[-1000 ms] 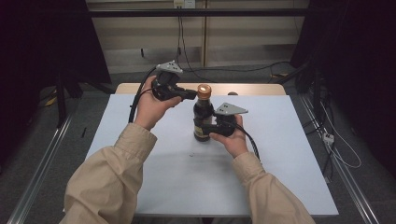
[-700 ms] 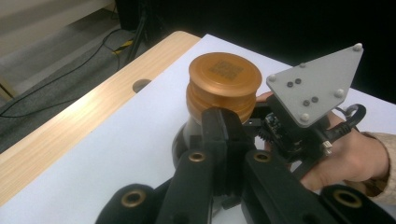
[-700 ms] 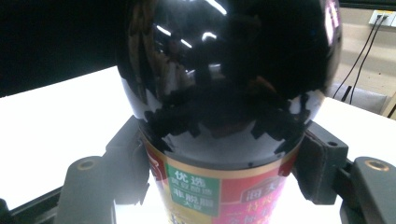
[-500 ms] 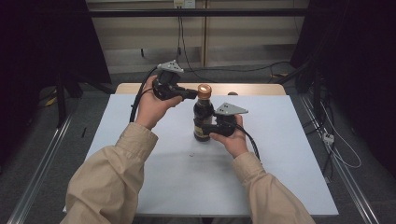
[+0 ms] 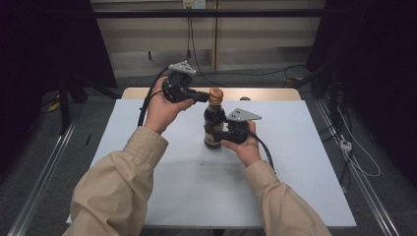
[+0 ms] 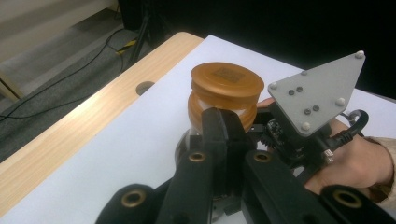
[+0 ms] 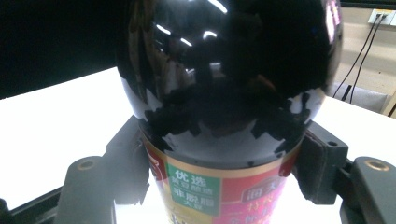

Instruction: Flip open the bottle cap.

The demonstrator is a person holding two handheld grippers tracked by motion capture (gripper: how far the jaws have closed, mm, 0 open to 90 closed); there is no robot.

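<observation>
A dark sauce bottle [image 5: 214,129] stands mid-bench [image 5: 305,162], its body clamped by the right hand-held gripper [image 5: 216,133], while the left hand-held gripper [image 5: 202,98] pinches its orange cap [image 5: 215,95], likely ready for unscrewing.

I see a surface [image 5: 305,162] with a white top sheet and a light wooden strip exposed along its far edge. The wooden strip has a round hole [image 6: 145,87] near the white sheet's border. A dark glass bottle [image 5: 213,129] with a red-and-green label and an orange-brown cap stands upright on the white area, toward the far centre.
</observation>
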